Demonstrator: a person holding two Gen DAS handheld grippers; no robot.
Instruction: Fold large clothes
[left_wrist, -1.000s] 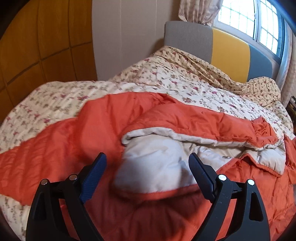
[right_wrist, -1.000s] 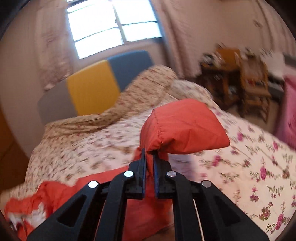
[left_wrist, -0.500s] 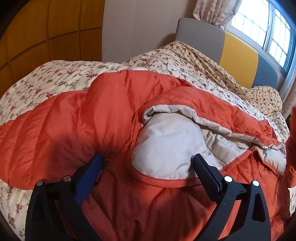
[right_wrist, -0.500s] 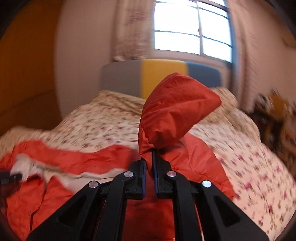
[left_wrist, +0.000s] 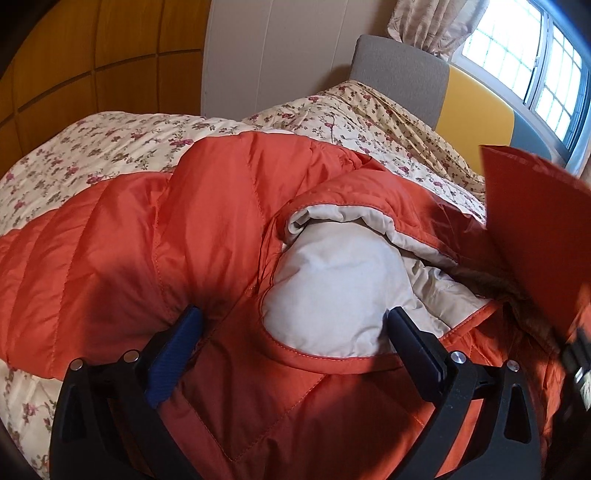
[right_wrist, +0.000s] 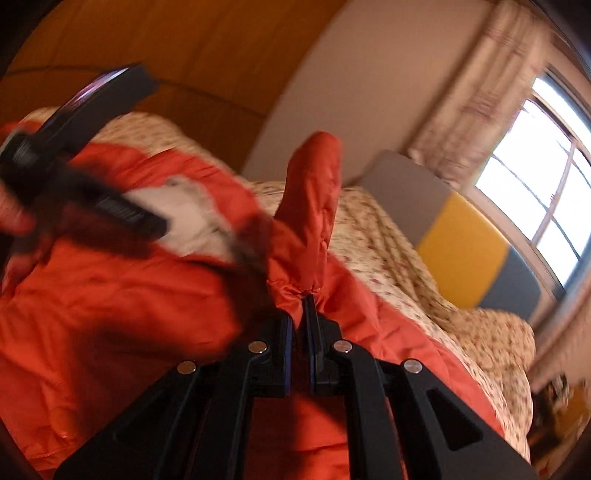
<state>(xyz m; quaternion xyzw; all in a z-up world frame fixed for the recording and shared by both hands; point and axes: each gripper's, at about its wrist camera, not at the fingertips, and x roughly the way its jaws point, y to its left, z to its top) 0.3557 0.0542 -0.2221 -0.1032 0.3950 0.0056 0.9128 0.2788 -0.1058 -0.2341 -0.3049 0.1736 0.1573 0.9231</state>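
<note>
Lying spread on the floral bedspread (left_wrist: 110, 144), orange padded jacket (left_wrist: 221, 221) shows its pale lining (left_wrist: 332, 288) | right gripper (right_wrist: 300, 306) pinches a sleeve end (right_wrist: 314, 206), seemingly to carry it across the body | left gripper (left_wrist: 291, 328) gapes wide astride the lining, gripping nothing, likely steadying.

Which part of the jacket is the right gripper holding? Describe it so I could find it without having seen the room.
Start at the bed with the floral cover, where an orange jacket lies spread out. The right gripper is shut on a sleeve pinched near its end, sticking up above the rest. Unlike the body with its pale lining, it is a narrow orange tube lifted clear of the bed.
</note>
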